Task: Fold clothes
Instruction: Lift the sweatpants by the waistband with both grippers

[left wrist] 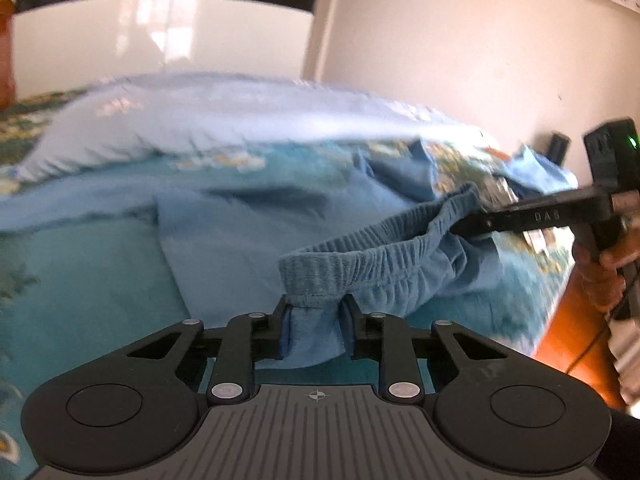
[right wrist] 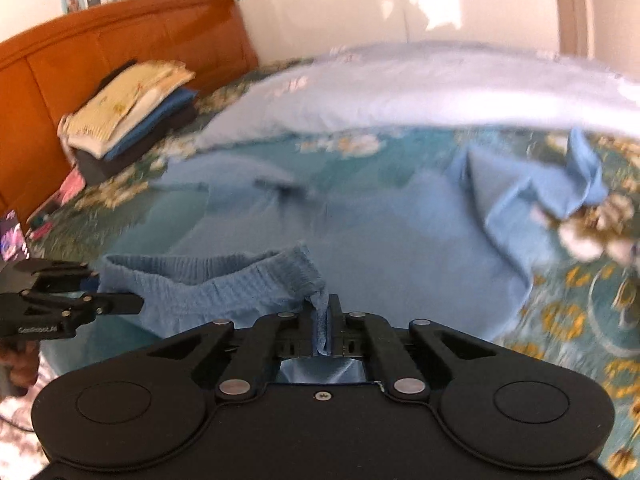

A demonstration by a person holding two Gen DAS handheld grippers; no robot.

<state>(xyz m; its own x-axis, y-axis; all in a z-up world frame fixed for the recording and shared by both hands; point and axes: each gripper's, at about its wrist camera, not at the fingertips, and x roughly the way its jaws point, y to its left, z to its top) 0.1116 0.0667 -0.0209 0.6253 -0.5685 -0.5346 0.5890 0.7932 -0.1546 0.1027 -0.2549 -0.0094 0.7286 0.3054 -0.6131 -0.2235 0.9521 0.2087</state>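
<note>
A pair of blue trousers with an elastic waistband [left wrist: 360, 260] lies on the teal floral bedspread [left wrist: 80, 264], its legs stretching away over the bed. My left gripper [left wrist: 316, 309] is shut on one end of the waistband, with cloth bunched between its fingers. My right gripper [right wrist: 322, 312] is shut on the other end of the waistband [right wrist: 200, 280], a thin fold pinched between its pads. Each gripper shows in the other's view: the right gripper [left wrist: 472, 226] at the right, the left gripper [right wrist: 120, 304] at the left. The waistband hangs lifted between them.
A pale blue blanket [right wrist: 400, 88] lies across the far side of the bed. A stack of folded clothes [right wrist: 132, 112] sits by the orange headboard [right wrist: 80, 52]. A wall [left wrist: 480, 60] and a white glossy wardrobe [left wrist: 160, 40] stand behind. A hand [left wrist: 604, 280] holds the right gripper.
</note>
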